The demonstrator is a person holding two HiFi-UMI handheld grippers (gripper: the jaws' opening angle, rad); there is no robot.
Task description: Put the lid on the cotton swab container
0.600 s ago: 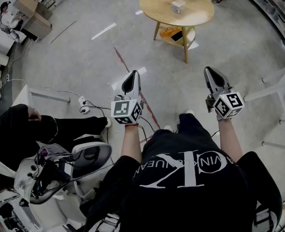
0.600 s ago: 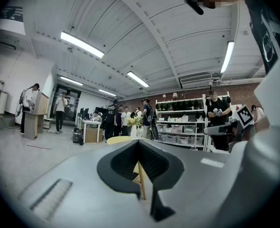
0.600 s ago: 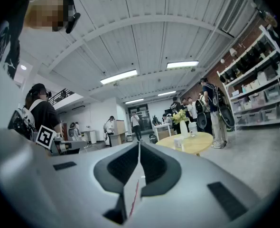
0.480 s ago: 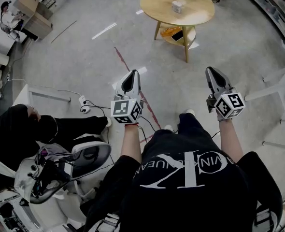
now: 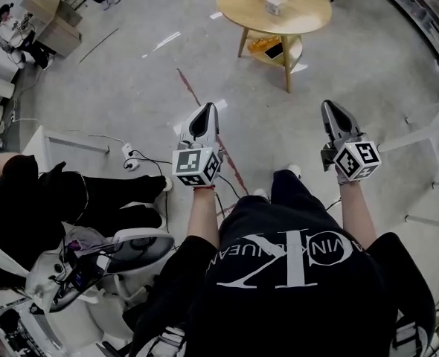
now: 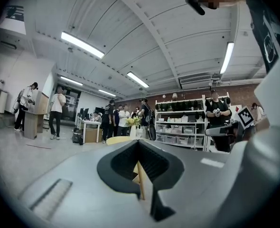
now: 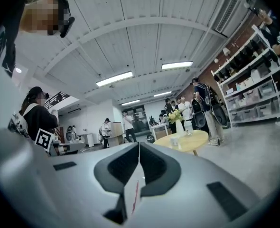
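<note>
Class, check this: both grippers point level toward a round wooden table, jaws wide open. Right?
Wrong on the jaws: the left gripper and right gripper are shut and empty, as each gripper's own view shows. They do point level toward the table.

Bare floor [image 5: 279, 103] lies open beyond the left gripper [image 5: 207, 110] and right gripper [image 5: 331, 110], as far as a round table [image 5: 309, 17] at the far end. Near left, a seated person [image 5: 33, 199], a chair [image 5: 134, 248] and a power strip [image 5: 130, 163] crowd the way. A white frame [image 5: 420, 136] blocks the right, and shelves [image 5: 428, 21] line the far right.
</note>
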